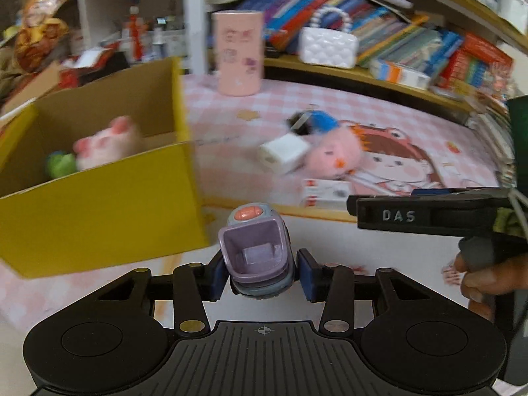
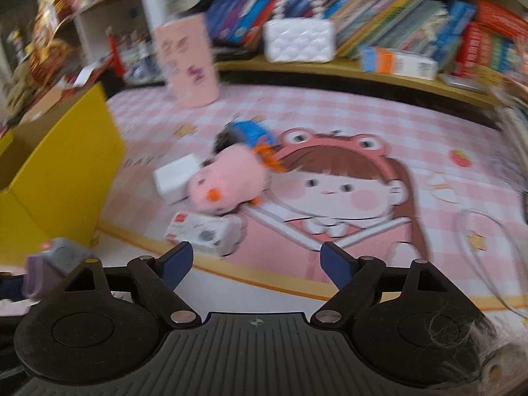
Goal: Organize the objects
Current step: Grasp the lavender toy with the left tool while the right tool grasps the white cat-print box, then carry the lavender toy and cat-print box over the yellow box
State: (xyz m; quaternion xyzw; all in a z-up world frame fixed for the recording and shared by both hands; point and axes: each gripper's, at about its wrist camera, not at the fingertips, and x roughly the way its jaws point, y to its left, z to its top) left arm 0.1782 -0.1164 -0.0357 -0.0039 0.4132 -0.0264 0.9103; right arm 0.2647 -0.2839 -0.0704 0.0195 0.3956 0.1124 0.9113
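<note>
Between the blue pads of the left gripper point(image 1: 260, 272) sits a small purple-and-grey toy point(image 1: 255, 250), clamped from both sides and lifted clear of the pink checked mat point(image 1: 379, 112). At ten o'clock from the toy stands a yellow box point(image 1: 109, 211), its near wall just beside the toy; inside lie a pink plush point(image 1: 105, 142) and something green point(image 1: 61, 163). At one o'clock, well apart on the mat, a white cube point(image 1: 283, 153) touches a second pink plush point(image 1: 333, 155) with a blue tuft point(image 1: 321, 123), and a small white carton point(image 1: 325, 193) lies just in front of them. A pink cup point(image 1: 237, 52) stands at twelve o'clock near the shelf point(image 1: 363, 74), which carries books and a white bag point(image 1: 328, 46).

From the right wrist view, the right gripper point(image 2: 255, 264) hangs with its jaws spread wide and nothing between them; the carton lies just beyond its left finger, at eleven o'clock. At three o'clock in the left view, a hand point(image 1: 485, 274) grips that tool's handle.
</note>
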